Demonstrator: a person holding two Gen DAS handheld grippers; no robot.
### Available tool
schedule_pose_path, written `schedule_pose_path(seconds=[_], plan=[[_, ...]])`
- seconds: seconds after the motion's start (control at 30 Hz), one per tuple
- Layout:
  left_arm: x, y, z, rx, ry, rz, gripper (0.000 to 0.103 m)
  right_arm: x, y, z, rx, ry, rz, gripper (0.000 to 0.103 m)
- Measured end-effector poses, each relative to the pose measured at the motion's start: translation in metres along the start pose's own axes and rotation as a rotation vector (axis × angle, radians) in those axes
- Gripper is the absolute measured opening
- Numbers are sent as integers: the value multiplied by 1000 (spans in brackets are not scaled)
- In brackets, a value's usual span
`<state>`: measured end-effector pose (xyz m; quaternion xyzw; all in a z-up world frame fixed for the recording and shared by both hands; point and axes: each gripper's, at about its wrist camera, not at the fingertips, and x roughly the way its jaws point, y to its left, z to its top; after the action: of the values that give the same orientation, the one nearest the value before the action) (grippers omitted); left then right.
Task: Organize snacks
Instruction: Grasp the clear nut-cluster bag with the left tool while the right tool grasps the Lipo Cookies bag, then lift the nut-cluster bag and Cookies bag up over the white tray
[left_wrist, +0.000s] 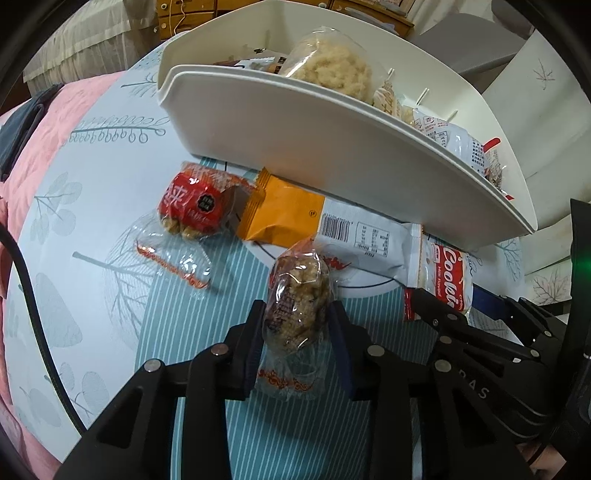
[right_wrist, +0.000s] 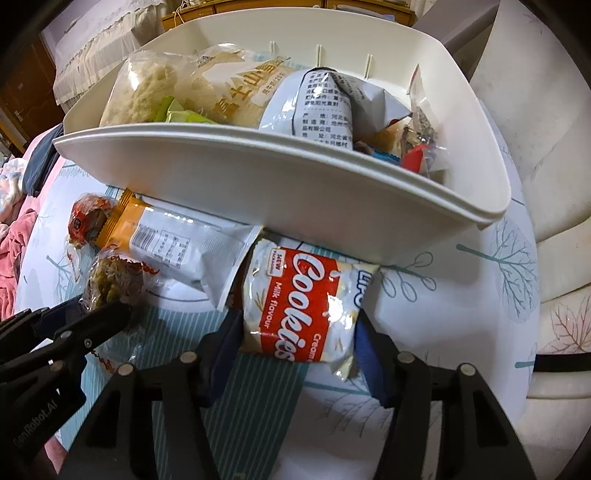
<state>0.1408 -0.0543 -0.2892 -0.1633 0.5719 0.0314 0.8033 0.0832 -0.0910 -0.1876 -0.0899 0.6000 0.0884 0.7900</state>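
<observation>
My left gripper (left_wrist: 295, 325) is shut on a clear-wrapped brown rice cake (left_wrist: 298, 295), just above the cloth; it also shows in the right wrist view (right_wrist: 114, 280). My right gripper (right_wrist: 295, 332) is shut on a red and white Cookies packet (right_wrist: 306, 306), also seen in the left wrist view (left_wrist: 448, 280). A white basket (left_wrist: 295, 133) holding several snacks stands right behind both; it also shows in the right wrist view (right_wrist: 295, 173). An orange and white packet (left_wrist: 321, 225) and a red-wrapped snack (left_wrist: 195, 206) lie in front of the basket.
An empty clear wrapper (left_wrist: 166, 254) lies left of the rice cake. The table has a blue and white leaf-print cloth (left_wrist: 92, 206). Pink bedding (left_wrist: 33, 147) lies to the left, a white chair (right_wrist: 546, 221) to the right.
</observation>
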Motion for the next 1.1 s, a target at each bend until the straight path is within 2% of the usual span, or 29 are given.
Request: schedule_pose_path(seconds=[0.2, 0.43, 0.7, 0.87, 1.1], plan=[[-10, 15, -7, -24, 8, -18, 32, -6, -2, -6, 24, 50, 28, 52], [-33, 31, -11, -43, 16, -32, 32, -9, 5, -24, 40, 116, 56, 52], [-70, 49, 5, -30, 0, -31, 32, -23, 17, -27, 70, 182, 125, 52], [-90, 59, 22, -48, -8, -56, 32, -37, 31, -28, 61, 177, 167, 52], [-124, 68, 50, -14, -42, -60, 32, -70, 49, -20, 22, 134, 221, 52]])
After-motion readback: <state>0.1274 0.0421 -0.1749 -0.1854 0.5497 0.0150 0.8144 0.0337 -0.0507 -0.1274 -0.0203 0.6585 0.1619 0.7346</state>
